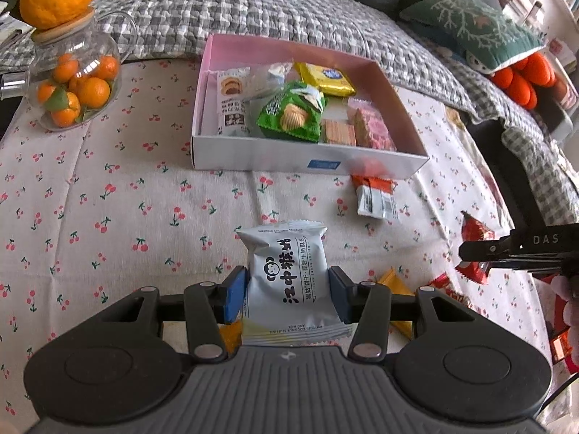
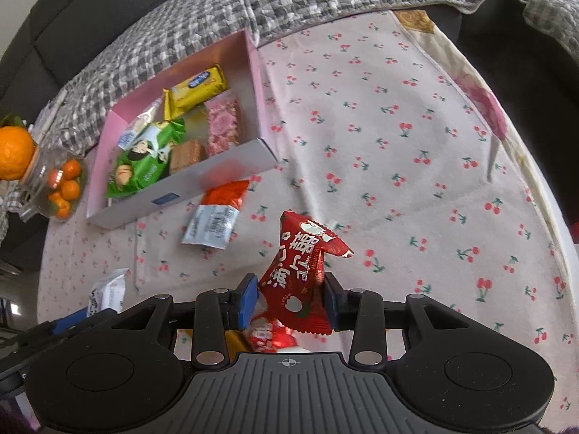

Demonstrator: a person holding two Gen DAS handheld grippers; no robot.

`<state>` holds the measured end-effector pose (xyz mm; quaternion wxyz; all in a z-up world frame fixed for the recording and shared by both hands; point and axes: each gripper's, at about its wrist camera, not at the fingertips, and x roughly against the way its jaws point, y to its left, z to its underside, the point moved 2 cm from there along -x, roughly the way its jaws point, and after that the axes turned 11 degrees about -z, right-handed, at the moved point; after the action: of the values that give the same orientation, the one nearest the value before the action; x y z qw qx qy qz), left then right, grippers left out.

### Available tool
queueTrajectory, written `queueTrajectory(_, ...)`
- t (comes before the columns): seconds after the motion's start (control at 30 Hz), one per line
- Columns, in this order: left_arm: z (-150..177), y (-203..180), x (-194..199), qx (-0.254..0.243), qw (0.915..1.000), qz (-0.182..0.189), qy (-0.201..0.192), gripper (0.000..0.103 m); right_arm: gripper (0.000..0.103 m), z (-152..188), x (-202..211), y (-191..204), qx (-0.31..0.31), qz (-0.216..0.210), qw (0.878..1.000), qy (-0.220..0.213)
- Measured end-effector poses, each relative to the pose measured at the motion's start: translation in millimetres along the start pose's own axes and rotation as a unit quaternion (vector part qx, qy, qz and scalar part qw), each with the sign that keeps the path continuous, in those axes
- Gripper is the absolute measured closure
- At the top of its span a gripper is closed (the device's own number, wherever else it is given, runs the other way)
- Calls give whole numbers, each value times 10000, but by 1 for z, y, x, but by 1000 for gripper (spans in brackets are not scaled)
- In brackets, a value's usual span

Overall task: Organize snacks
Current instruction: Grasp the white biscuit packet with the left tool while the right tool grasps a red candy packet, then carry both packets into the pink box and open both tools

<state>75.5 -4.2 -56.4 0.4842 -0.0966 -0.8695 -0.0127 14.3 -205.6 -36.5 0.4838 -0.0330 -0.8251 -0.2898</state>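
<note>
My left gripper (image 1: 287, 294) is shut on a white snack packet (image 1: 289, 275) with black characters, held above the cherry-print tablecloth. My right gripper (image 2: 291, 298) is shut on a red snack packet (image 2: 304, 271); it also shows at the right of the left wrist view (image 1: 474, 253). The pink-lined box (image 1: 289, 157) ahead holds a green chip bag (image 1: 293, 112), a yellow packet (image 1: 325, 77), wafers and other snacks. An orange-and-white packet (image 1: 374, 193) lies on the cloth just before the box's front right corner; it also shows in the right wrist view (image 2: 217, 217).
A glass jar of small oranges (image 1: 72, 83) with a big orange on its lid stands at the far left. More yellow and red packets (image 1: 398, 289) lie under the grippers. A checked blanket (image 1: 253, 11) and green cushion (image 1: 470, 29) lie behind the table.
</note>
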Motion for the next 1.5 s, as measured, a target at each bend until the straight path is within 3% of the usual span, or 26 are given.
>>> queueTrajectory(0.33, -17, -4, 5, 222, 9995, 119, -179, 58, 66, -13, -7, 17, -193, -279, 9993, -155)
queueTrajectory(0.7, -40, -17, 8, 295, 9984, 222, -432, 58, 66, -41, -12, 38, -612, -1023, 9899, -761)
queueTrajectory(1.1, -87, -26, -5, 256, 9954, 437, -813, 58, 65, -68, -31, 23, -940, -1444, 9763, -1307)
queueTrajectory(1.5, -122, -50, -40, 116, 9937, 598, -942, 58, 64, -74, -44, 11, -1211, -1515, 9709, -1406)
